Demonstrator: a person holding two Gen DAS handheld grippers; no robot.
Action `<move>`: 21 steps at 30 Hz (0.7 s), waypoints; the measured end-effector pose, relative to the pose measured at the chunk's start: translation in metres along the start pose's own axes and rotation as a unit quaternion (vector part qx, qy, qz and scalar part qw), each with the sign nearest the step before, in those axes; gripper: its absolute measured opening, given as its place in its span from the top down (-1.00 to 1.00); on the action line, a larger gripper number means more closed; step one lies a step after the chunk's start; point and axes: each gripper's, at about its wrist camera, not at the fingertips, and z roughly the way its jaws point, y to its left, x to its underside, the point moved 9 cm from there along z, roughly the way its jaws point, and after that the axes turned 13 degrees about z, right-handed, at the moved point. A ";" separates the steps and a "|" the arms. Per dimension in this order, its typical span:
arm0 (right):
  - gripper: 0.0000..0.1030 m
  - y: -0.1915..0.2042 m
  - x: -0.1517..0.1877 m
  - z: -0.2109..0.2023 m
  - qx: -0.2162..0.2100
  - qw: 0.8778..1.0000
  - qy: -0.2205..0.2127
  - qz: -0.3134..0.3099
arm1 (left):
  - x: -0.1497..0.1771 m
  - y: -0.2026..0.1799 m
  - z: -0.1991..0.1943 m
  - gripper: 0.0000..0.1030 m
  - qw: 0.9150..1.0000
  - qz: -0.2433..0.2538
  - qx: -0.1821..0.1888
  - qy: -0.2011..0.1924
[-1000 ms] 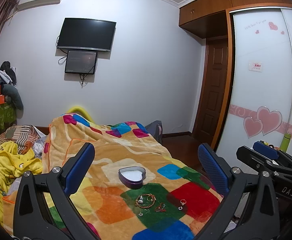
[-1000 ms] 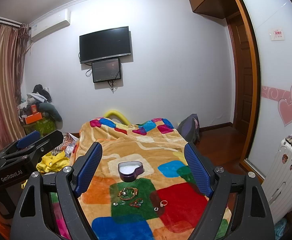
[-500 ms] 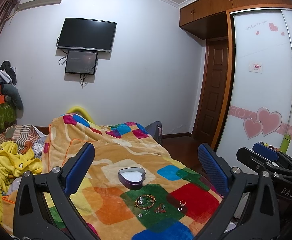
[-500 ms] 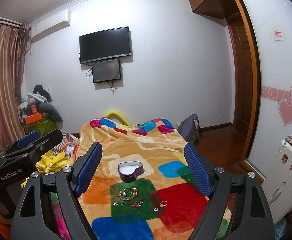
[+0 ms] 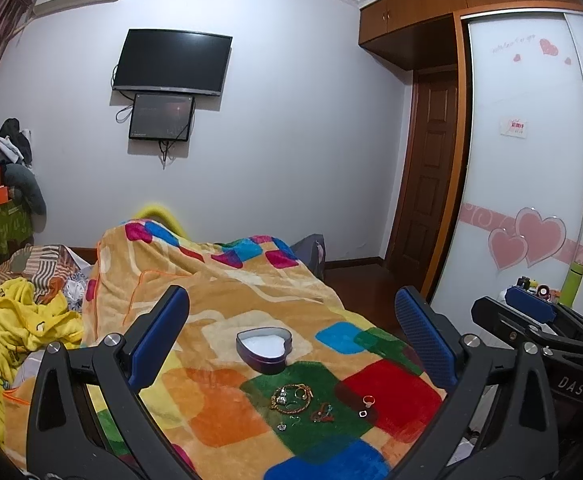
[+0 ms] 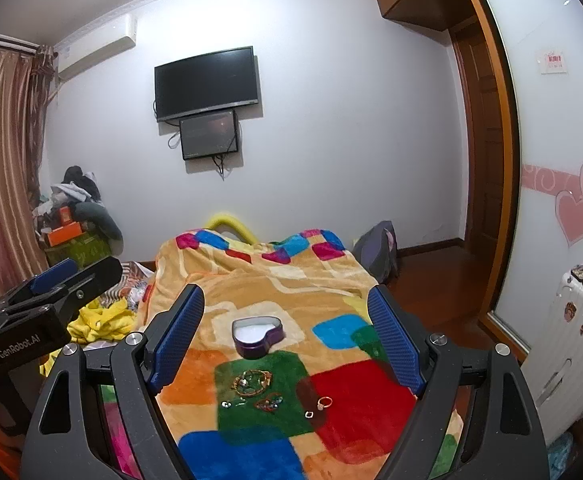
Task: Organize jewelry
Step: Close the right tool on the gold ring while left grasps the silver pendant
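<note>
The small charms [image 6: 268, 403] are too tiny to identify beside my gold bracelet [image 6: 252, 382], both my left tongs [image 5: 291, 344] and right tongs [image 6: 287, 338] spread apart, empty.

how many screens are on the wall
2: the large TV mounted high on the far wall, and a smaller screen hanging directly below it, above the bed. Both are dark.

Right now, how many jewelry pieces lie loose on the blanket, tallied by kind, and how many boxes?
Gold bracelet: 1
Red beaded piece: 1
Gold ring: 1
Small silver pendants: 2
Heart-shaped purple box, open: 1
Total: 5 jewelry pieces, 1 box
</note>
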 end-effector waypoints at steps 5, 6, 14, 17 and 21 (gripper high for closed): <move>-0.58 -0.015 0.010 0.012 0.016 1.000 0.017 0.005 | 0.015 0.001 0.019 -1.00 1.000 0.000 0.001 0.025; -0.58 -0.019 0.013 0.015 0.021 1.000 0.022 0.006 | 0.019 0.002 0.024 -1.00 1.000 -0.001 0.000 0.031; -0.58 -0.067 0.048 0.048 0.076 0.993 0.085 0.023 | 0.071 0.016 0.076 -0.99 0.993 -0.004 -0.002 0.118; -0.58 -0.086 0.066 0.062 0.098 0.988 0.115 0.025 | 0.100 0.020 0.095 -0.89 0.987 -0.009 0.006 0.163; -0.58 -0.103 0.090 0.076 0.114 0.981 0.157 0.026 | 0.138 0.017 0.113 -0.67 0.975 -0.007 0.022 0.221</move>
